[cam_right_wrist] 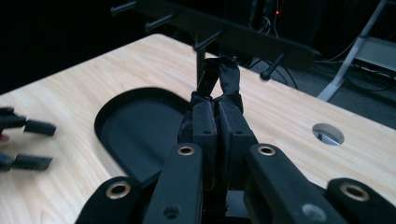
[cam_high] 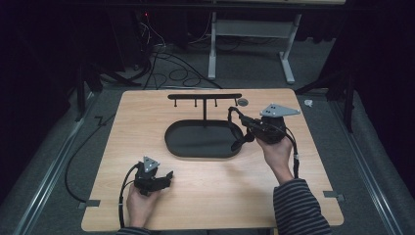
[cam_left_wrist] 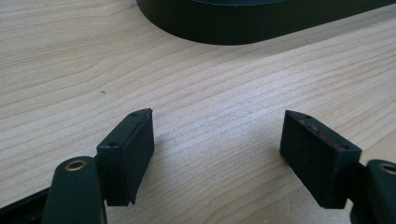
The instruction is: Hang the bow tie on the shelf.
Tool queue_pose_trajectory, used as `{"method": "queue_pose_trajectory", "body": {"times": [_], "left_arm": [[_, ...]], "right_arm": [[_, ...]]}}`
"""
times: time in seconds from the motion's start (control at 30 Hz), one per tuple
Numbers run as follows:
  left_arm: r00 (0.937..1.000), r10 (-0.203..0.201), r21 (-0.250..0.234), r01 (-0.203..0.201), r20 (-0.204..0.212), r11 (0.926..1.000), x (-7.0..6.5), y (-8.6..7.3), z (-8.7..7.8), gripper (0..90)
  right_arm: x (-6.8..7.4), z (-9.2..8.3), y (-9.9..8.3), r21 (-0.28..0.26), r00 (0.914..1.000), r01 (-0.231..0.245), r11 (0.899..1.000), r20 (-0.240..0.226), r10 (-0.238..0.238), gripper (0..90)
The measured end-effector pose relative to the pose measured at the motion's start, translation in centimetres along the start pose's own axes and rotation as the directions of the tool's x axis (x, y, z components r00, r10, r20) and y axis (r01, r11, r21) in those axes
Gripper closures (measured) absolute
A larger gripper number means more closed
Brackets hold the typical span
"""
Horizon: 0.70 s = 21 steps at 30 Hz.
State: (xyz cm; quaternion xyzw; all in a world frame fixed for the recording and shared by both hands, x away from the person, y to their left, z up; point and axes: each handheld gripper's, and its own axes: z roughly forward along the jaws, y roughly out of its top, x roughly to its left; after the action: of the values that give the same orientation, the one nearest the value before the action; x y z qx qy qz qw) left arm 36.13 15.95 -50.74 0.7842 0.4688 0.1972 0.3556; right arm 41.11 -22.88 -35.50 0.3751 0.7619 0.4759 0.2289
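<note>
We see the right gripper lifted off the table, held in the person's right hand with the forearm in a striped sleeve coming up from the near edge. It points across towards the rack, roughly level, its grey plate on top. Its jaws are clenched on a black strap; in the right gripper view the strap loops up just ahead of the jaw tips, and a dark end hangs below them in the high view.

Ahead of this gripper stands the black hook rack, with its pegs just beyond the strap loop. Whether the strap touches a peg we cannot tell. The rack's oval tray base lies below and beside the jaws. A round hole in the table sits off to the side of them.

The left gripper rests low near the table's near edge, left hand wrapped round its body, pointing towards the tray. Its jaws stand wide apart, released, bare wood between the pads. The tray's edge is well ahead of it.
</note>
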Motion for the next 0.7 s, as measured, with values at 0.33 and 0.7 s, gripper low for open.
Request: {"method": "queue_pose_trajectory", "body": {"times": [0.33,0.7], "left_arm": [[1.0,0.001,0.002,-0.001,-0.001,1.0,0.0,0.0,0.0,26.4],[1.0,0.001,0.002,-0.001,0.003,1.0,0.0,0.0,-0.1,25.8]], "right_arm": [[-1.0,1.0,2.0,-0.007,0.9993,-0.013,1.0,0.035,0.013,87.9],[-2.4,2.4,1.6,0.025,0.9933,-0.074,0.997,0.091,0.071,87.7]]}}
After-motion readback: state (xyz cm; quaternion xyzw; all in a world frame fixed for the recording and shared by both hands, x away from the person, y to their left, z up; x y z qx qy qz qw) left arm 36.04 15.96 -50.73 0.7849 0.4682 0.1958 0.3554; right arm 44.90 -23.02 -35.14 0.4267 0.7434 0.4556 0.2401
